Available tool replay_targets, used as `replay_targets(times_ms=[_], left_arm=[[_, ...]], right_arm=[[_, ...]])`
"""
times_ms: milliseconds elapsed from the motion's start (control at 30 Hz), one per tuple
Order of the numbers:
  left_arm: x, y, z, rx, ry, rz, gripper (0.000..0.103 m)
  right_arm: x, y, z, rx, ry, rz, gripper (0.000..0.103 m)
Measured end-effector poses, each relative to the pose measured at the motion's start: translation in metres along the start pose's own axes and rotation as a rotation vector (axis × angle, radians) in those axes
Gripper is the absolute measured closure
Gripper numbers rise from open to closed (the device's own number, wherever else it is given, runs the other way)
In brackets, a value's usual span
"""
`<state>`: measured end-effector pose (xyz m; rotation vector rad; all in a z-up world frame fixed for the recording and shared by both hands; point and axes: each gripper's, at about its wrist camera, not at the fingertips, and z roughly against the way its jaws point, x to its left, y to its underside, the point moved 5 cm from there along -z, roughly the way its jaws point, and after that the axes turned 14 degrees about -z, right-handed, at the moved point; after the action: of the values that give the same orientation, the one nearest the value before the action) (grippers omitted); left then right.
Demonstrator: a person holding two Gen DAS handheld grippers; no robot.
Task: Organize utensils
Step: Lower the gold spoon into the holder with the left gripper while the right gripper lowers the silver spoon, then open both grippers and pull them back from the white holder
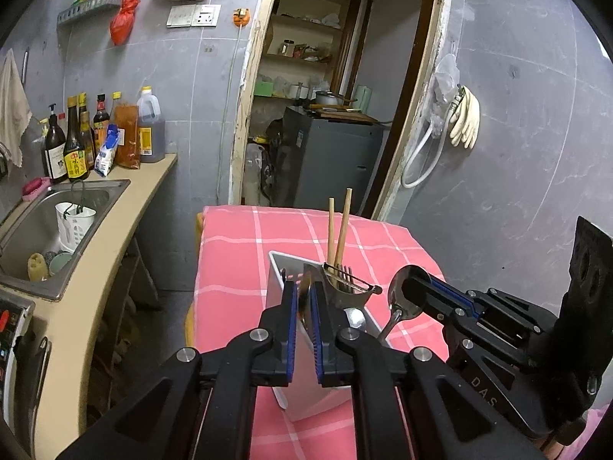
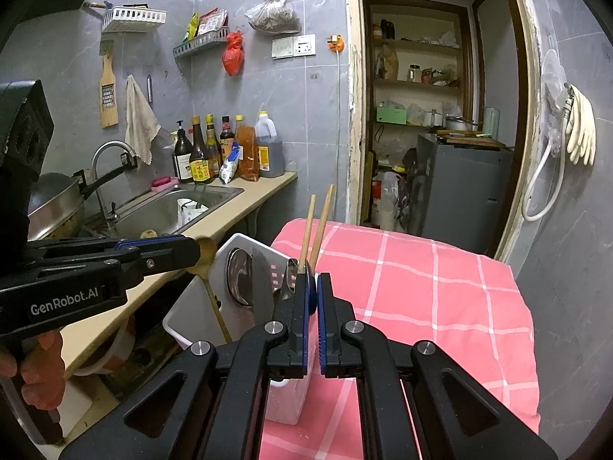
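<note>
Utensils stand in the white holder (image 1: 285,379) on the table, which wears a pink checked cloth (image 1: 233,253): two chopsticks (image 1: 339,230), a fork (image 1: 346,274), a peeler (image 1: 354,287) and a knife (image 2: 262,287). We see our left gripper (image 1: 304,299) nearly closed on a wooden spoon (image 2: 205,255), its handle running down beside the holder's outer wall. Our right gripper (image 2: 317,295) pinches a metal spoon (image 1: 400,301) by its bowl, handle pointing down into the holder. Beyond the table lie a steel sink (image 2: 184,207) and sauce bottles (image 2: 201,153).
</note>
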<state>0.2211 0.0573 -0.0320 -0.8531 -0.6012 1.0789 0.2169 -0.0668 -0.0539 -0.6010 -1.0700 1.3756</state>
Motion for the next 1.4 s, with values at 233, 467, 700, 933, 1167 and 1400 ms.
replay_targets(times_ms=[233, 467, 700, 933, 1167, 1400], left_arm=[[0.002, 0.000, 0.007, -0.017, -0.004, 0.011, 0.088], [0.008, -0.004, 0.023, -0.082, -0.051, 0.025, 0.049], [0.016, -0.002, 0.032, -0.100, -0.074, 0.052, 0.034], [0.013, 0.004, 0.044, -0.129, -0.106, 0.059, 0.004], [0.001, 0.015, 0.053, -0.134, -0.154, 0.093, 0.001], [-0.026, 0.021, 0.072, -0.149, -0.191, 0.080, 0.001]], right_arm=[[-0.001, 0.000, 0.003, -0.005, -0.003, -0.008, 0.092], [-0.002, -0.006, 0.015, -0.046, -0.011, -0.045, 0.071], [-0.013, -0.010, 0.034, -0.096, 0.030, -0.102, 0.048], [-0.033, -0.010, 0.054, -0.124, 0.055, -0.155, 0.019], [-0.057, -0.008, 0.080, -0.134, 0.052, -0.176, 0.002], [-0.078, -0.009, 0.116, -0.143, 0.056, -0.183, 0.002]])
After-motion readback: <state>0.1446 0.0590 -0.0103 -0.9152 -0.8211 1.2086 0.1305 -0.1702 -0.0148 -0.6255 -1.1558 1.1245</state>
